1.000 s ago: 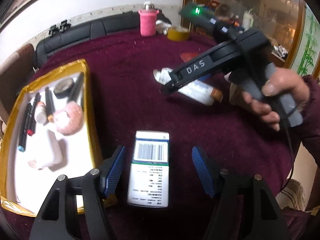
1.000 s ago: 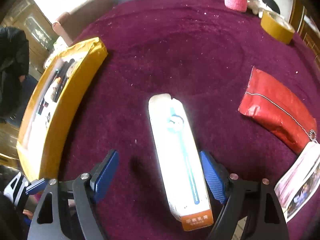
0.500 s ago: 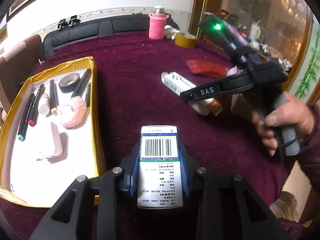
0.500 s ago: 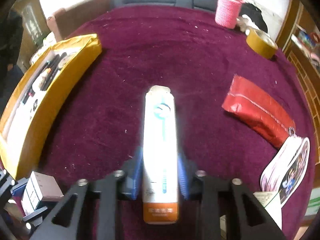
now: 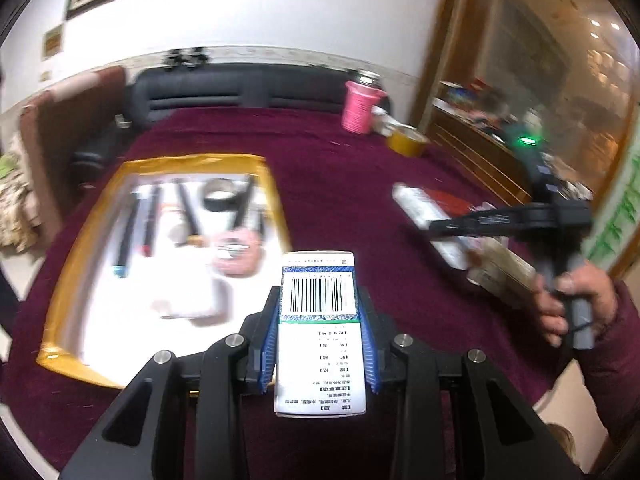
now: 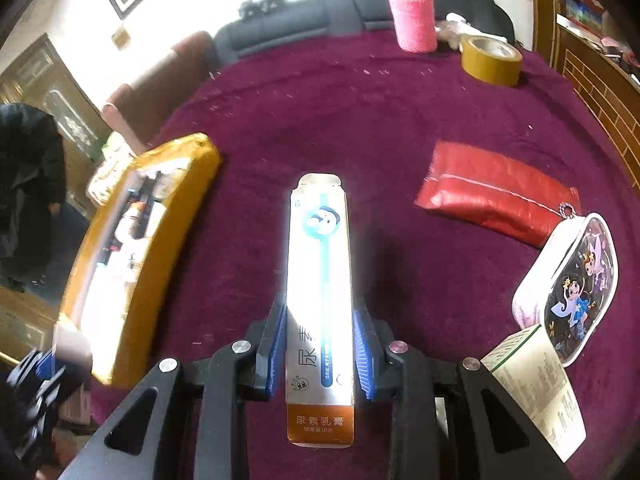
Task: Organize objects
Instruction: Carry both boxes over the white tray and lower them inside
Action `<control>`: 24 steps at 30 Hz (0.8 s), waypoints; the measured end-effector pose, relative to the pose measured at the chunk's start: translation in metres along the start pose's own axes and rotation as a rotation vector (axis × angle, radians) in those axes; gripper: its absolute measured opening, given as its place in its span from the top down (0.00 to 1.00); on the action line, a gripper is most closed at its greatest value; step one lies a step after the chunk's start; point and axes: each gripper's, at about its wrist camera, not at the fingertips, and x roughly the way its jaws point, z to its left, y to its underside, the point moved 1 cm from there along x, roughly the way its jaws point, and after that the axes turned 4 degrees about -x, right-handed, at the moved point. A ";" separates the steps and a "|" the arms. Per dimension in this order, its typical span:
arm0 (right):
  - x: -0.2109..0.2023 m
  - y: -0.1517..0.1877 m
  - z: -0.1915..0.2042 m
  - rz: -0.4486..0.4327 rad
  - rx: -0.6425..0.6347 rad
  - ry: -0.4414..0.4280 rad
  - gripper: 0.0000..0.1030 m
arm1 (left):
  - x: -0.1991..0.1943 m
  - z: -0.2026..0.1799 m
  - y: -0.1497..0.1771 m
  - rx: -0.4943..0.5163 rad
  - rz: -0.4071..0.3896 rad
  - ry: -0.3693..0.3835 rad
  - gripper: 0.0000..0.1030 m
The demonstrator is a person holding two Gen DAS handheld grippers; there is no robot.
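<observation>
**Both grippers loaded, 2 boxes coming off the cloth**

L wrist: left gripper (image 5: 320, 344), jaws wide 1 s ago, is now clamping the barcode box (image 5: 320, 332), lifting it beside the gold tray (image 5: 276, 200).

R wrist: right gripper (image 6: 320, 354), also just closed, is gripping the long cream box (image 6: 320, 300) over the maroon cloth (image 6: 320, 120). Both picks look done; tray drop probably next.

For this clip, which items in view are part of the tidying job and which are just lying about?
Part of the job:
- barcode box, clamped in the left gripper
- long ointment box, clamped in the right gripper
- gold-rimmed tray with pens and tape already inside

Probably lying about:
- pink-sleeved bottle
- yellow tape roll
- red pouch
- cartoon case
</observation>
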 end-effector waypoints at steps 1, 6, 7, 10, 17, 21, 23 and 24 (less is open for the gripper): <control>-0.004 -0.002 0.007 -0.009 -0.008 -0.013 0.69 | -0.004 0.012 -0.002 -0.018 -0.010 -0.029 0.68; -0.012 -0.010 0.046 -0.018 -0.049 -0.090 0.68 | -0.019 0.061 -0.010 -0.088 -0.026 -0.152 0.68; -0.011 -0.011 0.056 -0.015 -0.059 -0.107 0.68 | -0.019 0.073 -0.012 -0.102 -0.025 -0.183 0.68; -0.009 -0.016 0.088 -0.008 -0.103 -0.155 0.68 | -0.019 0.097 -0.015 -0.128 -0.016 -0.240 0.68; 0.018 -0.018 0.156 0.046 -0.171 -0.244 0.68 | -0.002 0.132 -0.015 -0.136 0.022 -0.305 0.68; 0.048 -0.012 0.193 0.119 -0.182 -0.311 0.68 | 0.014 0.142 -0.017 -0.138 0.052 -0.305 0.67; 0.060 -0.006 0.206 0.147 -0.188 -0.326 0.68 | 0.021 0.144 -0.016 -0.133 0.066 -0.311 0.67; 0.069 -0.003 0.214 0.170 -0.188 -0.339 0.68 | 0.025 0.146 -0.016 -0.132 0.073 -0.311 0.67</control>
